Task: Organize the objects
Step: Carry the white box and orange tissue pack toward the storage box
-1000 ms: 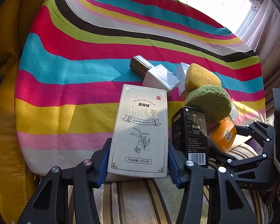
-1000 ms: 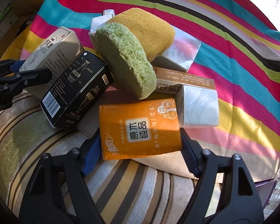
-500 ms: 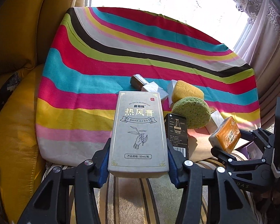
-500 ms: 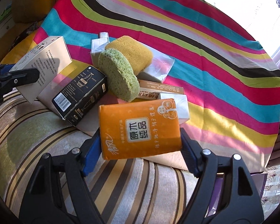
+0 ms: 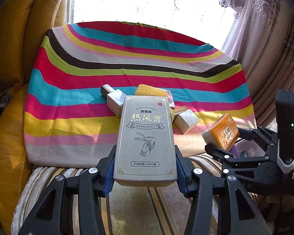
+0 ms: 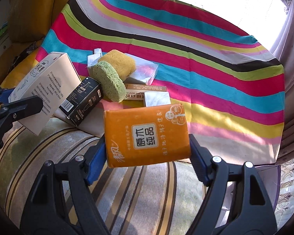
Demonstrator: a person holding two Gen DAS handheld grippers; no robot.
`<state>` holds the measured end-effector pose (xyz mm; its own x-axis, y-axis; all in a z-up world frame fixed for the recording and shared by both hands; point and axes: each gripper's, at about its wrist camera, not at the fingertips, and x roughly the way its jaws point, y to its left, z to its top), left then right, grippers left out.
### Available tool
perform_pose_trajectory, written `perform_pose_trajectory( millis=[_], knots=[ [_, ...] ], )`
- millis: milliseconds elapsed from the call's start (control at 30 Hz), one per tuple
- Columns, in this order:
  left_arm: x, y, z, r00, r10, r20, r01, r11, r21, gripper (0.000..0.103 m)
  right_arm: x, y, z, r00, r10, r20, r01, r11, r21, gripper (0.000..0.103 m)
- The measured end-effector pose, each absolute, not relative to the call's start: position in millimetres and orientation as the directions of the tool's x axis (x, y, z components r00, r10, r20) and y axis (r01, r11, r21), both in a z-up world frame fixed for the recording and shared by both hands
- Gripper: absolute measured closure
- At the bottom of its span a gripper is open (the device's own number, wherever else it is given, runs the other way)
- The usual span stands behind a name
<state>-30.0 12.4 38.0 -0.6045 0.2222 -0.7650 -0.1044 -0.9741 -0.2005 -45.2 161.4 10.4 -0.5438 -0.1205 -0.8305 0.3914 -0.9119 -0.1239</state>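
My left gripper (image 5: 145, 168) is shut on a tall grey box (image 5: 146, 137) with Chinese lettering and holds it lifted above the striped cushion; the box also shows in the right wrist view (image 6: 47, 90). My right gripper (image 6: 147, 156) is shut on an orange tissue pack (image 6: 147, 135), also lifted; it shows at the right of the left wrist view (image 5: 223, 131). On the striped cloth (image 6: 186, 49) lie a black box (image 6: 82, 100), a green sponge (image 6: 108, 81), a yellow sponge (image 6: 120, 62), silver boxes (image 6: 156, 98) and a brown box (image 6: 145, 90).
A yellow armchair (image 5: 11, 62) stands at the left. Curtains (image 5: 268, 45) and a bright window are behind and to the right. A striped cushion (image 6: 49, 146) lies under both grippers. A purple container (image 5: 245, 148) sits low at the right.
Both grippers have pulled back and up from the pile, each carrying its object; the pile now looks smaller and farther away.
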Motion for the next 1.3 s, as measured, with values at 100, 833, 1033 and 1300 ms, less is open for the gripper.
perform_pose_trajectory(
  millis=[100,833,1033,1300],
  knots=[
    [-27,30,40,-0.598,0.235,-0.766,-0.134,-0.972,-0.193,0.051,-41,177,16,-0.555,-0.124,-0.823,0.361,-0.927,-0.104,0.024],
    [-17,167,46,-0.511,0.374,-0.774,-0.409,-0.898,-0.164,0.051,-3,322,25,-0.583,-0.016,-0.812,0.085,-0.996,-0.041,0.024],
    [-14,208,45,-0.467,0.419,-0.779,-0.487,-0.857,-0.168,0.051,7,368,27,-0.584,0.039,-0.811,-0.017,-0.999,-0.035,0.024],
    [-3,256,43,-0.392,0.477,-0.787,-0.585,-0.789,-0.187,0.051,17,413,31,-0.584,0.124,-0.802,-0.134,-0.989,-0.055,0.024]
  ],
)
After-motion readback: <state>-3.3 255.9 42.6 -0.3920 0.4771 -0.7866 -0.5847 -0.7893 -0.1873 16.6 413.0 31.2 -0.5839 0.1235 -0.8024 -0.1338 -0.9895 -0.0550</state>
